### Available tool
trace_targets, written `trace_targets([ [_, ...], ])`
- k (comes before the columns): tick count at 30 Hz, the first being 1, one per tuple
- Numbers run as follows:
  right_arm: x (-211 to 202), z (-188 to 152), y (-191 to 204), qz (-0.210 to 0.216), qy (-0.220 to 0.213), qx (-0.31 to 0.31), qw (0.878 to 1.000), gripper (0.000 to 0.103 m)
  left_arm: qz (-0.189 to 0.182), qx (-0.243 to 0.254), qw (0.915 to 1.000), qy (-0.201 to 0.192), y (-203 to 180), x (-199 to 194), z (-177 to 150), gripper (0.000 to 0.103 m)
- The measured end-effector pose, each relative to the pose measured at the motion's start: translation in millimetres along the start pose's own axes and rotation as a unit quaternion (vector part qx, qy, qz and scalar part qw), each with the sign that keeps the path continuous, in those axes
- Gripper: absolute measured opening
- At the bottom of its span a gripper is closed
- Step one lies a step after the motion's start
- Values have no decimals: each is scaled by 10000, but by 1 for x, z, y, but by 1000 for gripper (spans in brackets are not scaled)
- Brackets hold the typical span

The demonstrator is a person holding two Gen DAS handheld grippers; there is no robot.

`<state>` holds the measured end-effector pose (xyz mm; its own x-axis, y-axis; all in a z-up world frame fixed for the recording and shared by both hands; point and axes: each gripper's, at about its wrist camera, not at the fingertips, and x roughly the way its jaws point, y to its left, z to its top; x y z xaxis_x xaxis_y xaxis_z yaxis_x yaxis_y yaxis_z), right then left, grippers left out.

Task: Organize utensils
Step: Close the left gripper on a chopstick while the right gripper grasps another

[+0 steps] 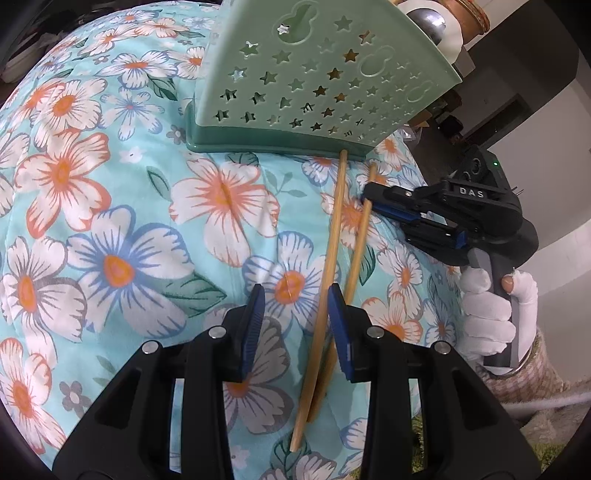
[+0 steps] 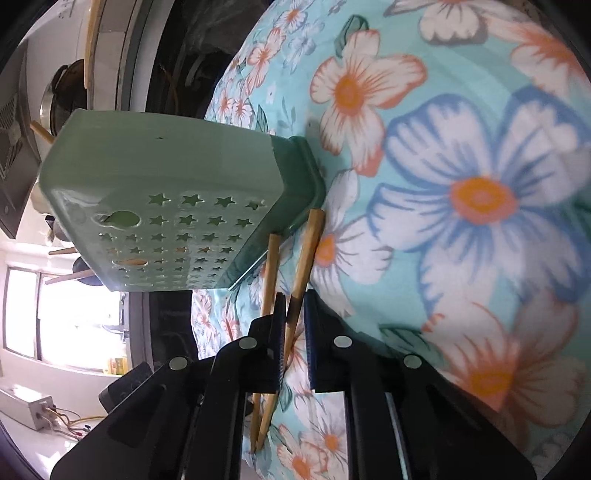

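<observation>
Left wrist view
Surface: a floral cloth in turquoise, with orange and blue flowers, is covering the whole work surface.
Room: a grey wall is showing at the far right; a metal ladle bowl is rising above the holder's rim.
Holder: a green utensil holder pierced with star holes is standing at the far centre on a darker green base.
Chopsticks: two wooden chopsticks are lying on the cloth, running from the holder's base toward the near edge and crossing close to it.
Left gripper: its jaws are standing moderately apart, empty; the left-hand chopstick is passing between the blue pads, close to the right pad, contact not clear.
Right gripper: it is reaching in from the right, held by a white-gloved hand; its fingertips are meeting the right-hand chopstick near its far end.

Right wrist view
Surface: the floral cloth is filling the right of the frame.
Room: a bright window is glowing at the left, with a pan above it and a wired box below.
Holder: the green utensil holder is appearing sideways at the left, wooden handles protruding from its mouth.
Chopsticks: both chopsticks are touching or nearly touching the holder's base.
Right gripper: the jaws are standing narrowly apart around one chopstick; whether the pads are pressing it, I cannot tell. The other chopstick is lying just outside the left pad.
</observation>
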<state>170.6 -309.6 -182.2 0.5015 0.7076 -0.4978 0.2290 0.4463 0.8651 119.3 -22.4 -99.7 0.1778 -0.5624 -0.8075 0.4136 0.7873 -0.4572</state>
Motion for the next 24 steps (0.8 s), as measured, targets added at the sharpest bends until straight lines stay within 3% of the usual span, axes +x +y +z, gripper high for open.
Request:
trace_targets([
  [8,-42,8,-18,-346,-17,173,9992,12,18,11,10000,12,-3,4,1,34],
  [15,-27,10,-16,-313,17,257,9992,20,123,90,9999,11,-10,8,3,36],
  [18,-21,8,-10,-426,-75,129,9990,20,139,61,9999,-9,-11,10,3,37],
  [21,-20,4,-5,-618,-171,-54,9979,11,178,78,9998,-9,-12,12,3,37],
  [24,-26,1,-9,-499,-151,-62,9986,11,231,133,9996,0,-14,12,4,37],
])
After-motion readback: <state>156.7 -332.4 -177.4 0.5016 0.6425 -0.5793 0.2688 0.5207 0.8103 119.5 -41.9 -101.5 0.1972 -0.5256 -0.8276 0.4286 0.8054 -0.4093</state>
